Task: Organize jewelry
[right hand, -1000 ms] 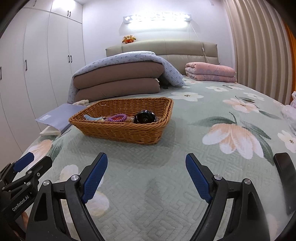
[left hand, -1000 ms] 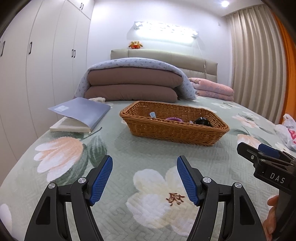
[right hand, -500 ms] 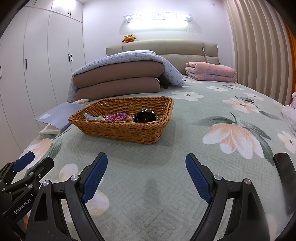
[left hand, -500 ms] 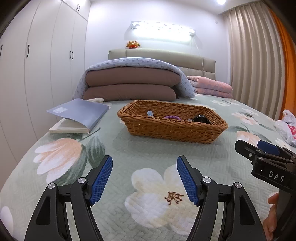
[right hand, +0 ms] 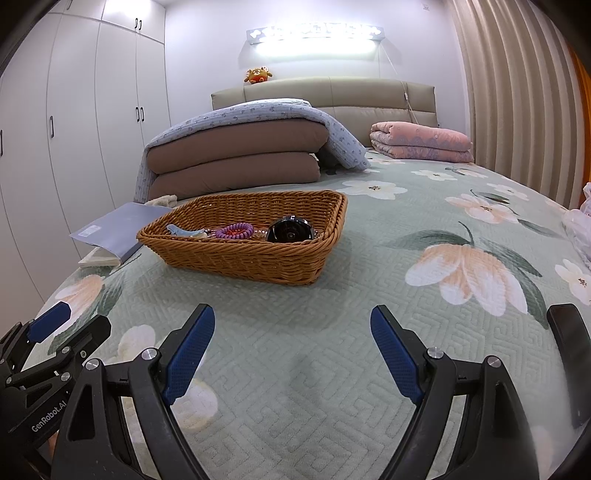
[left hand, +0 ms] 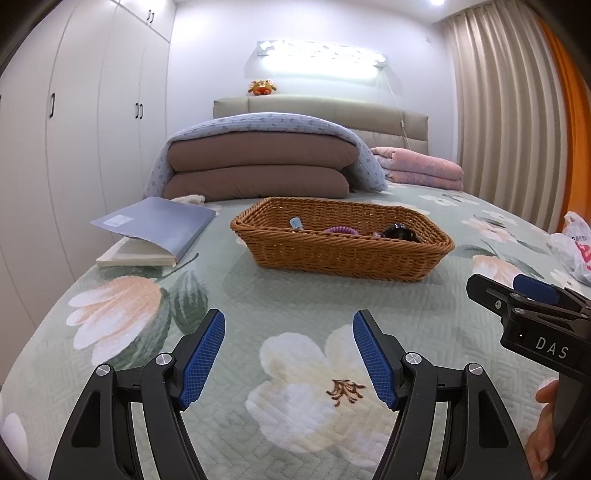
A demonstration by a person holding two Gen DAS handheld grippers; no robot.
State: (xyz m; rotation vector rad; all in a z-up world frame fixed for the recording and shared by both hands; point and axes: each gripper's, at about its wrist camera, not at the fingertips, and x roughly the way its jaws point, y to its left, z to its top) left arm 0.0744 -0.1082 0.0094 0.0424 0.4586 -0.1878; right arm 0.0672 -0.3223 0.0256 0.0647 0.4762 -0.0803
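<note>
A bed with a green floral quilt fills the room. At twelve o'clock stands a beige padded headboard, a plush toy on top and a lit wall lamp above. White wardrobes line nine o'clock; beige curtains hang at three o'clock.

My left wrist camera sits low over bed, facing headboard, basket near, right of centre. My right wrist camera parallel, basket left. Both share basket, folded quilts.
</note>
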